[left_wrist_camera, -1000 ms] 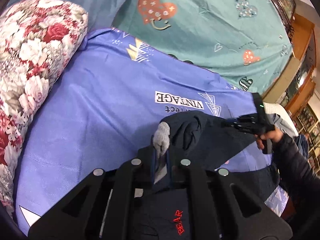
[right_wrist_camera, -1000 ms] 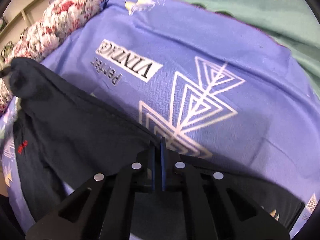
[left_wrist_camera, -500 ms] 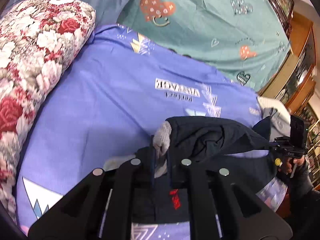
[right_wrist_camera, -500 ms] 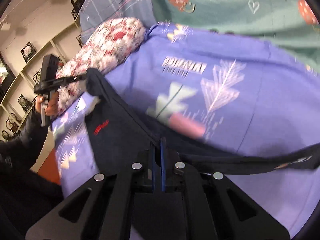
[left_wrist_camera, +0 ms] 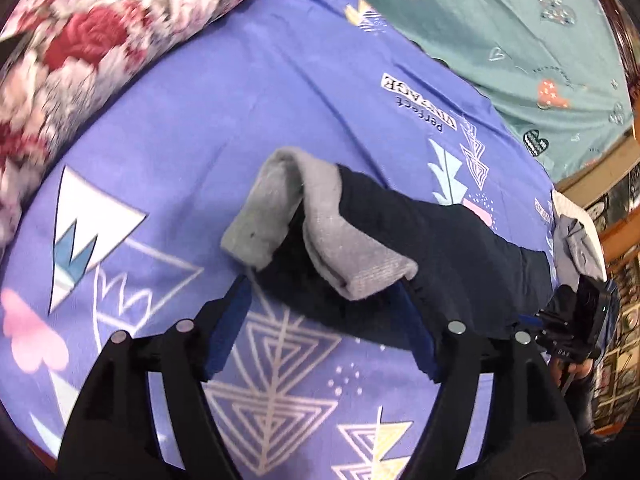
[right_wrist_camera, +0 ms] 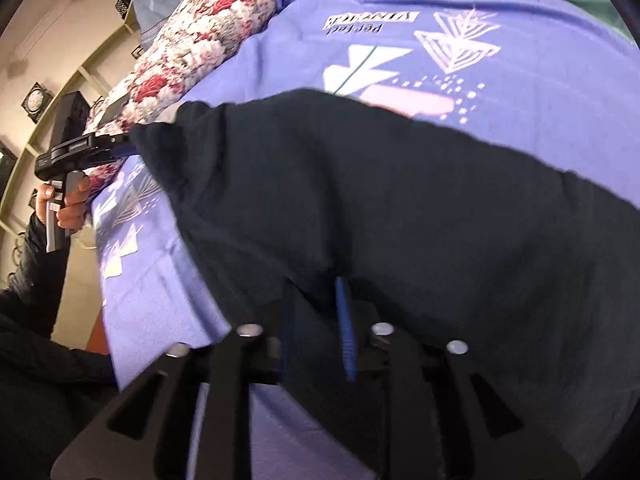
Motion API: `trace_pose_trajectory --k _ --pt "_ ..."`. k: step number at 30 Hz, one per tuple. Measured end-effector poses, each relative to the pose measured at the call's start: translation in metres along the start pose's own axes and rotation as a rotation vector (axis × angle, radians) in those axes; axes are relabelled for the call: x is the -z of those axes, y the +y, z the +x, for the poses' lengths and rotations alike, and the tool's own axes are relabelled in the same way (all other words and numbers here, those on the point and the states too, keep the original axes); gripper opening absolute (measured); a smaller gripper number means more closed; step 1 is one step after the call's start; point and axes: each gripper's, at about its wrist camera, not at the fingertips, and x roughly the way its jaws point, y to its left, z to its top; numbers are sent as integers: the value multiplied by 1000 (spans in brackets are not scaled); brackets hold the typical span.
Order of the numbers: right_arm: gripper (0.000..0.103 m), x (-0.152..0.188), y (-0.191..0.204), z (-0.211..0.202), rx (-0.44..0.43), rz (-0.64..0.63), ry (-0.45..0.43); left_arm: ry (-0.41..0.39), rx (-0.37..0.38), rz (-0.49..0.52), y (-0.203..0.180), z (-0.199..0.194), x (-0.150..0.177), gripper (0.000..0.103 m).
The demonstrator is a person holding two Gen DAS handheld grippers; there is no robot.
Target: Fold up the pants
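The dark navy pants [left_wrist_camera: 432,240] lie folded on the purple bedsheet [left_wrist_camera: 200,120], with grey cuffs [left_wrist_camera: 320,224] at the near end. My left gripper [left_wrist_camera: 320,292] is open, its blue-padded jaws wide apart on either side of the cuffs, holding nothing. In the right wrist view the pants [right_wrist_camera: 400,200] fill the middle. My right gripper [right_wrist_camera: 316,304] has its jaws a little apart, with dark cloth lying between and over them. The left gripper also shows in the right wrist view [right_wrist_camera: 84,148], at the pants' far end.
A floral pillow [left_wrist_camera: 80,40] lies along the left. A teal blanket with hearts [left_wrist_camera: 520,20] covers the far side. Wooden furniture [left_wrist_camera: 616,216] stands to the right, shelves [right_wrist_camera: 48,112] by the wall. The bed's edge is near my right gripper [right_wrist_camera: 120,320].
Both grippers carried the pants' end over and down onto the bed. My left gripper opened wide and released the grey cuffs. My right gripper's jaws have parted slightly.
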Motion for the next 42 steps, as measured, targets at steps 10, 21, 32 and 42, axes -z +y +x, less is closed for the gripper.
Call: trace_pose_trajectory --k 10,21,32,42 --pt "50 13 -7 -51 215 68 -183 37 24 -123 -9 -8 10 88" --pt "50 36 -18 -76 232 124 -255 105 36 -211 -24 19 17 78" --pt "50 42 -15 -83 225 129 -283 98 -4 -267 -25 47 6 39" --pt "50 40 -15 -85 263 151 -286 -40 -181 -37 -53 12 -17 14"
